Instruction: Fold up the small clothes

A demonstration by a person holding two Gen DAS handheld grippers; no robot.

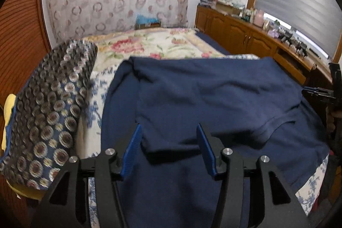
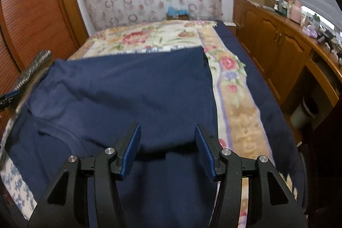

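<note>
Lying spread on the bed (image 1: 171,40), a navy garment (image 1: 213,95) is seen with 1 layer folded over onto itself; the folded edge falls just ahead of both sets of blue pads. A curved ribbed neckline (image 1: 275,125) is visible toward the right of the left wrist view and toward the left of the right wrist view.

The left gripper (image 1: 168,131) is held above the garment with jaws released; no cloth is pinched between the pads. The right gripper (image 2: 167,131) is likewise parted and empty over the fabric near the bed's right edge.

A floral blanket (image 2: 235,87) is noted beneath the garment, running to the far edge of the bed. A circle-patterned pillow (image 1: 53,99) is recorded at the bed's left edge. A wooden cabinet (image 2: 277,42) stands beside the bed's right side. Both views are slightly blurred.
</note>
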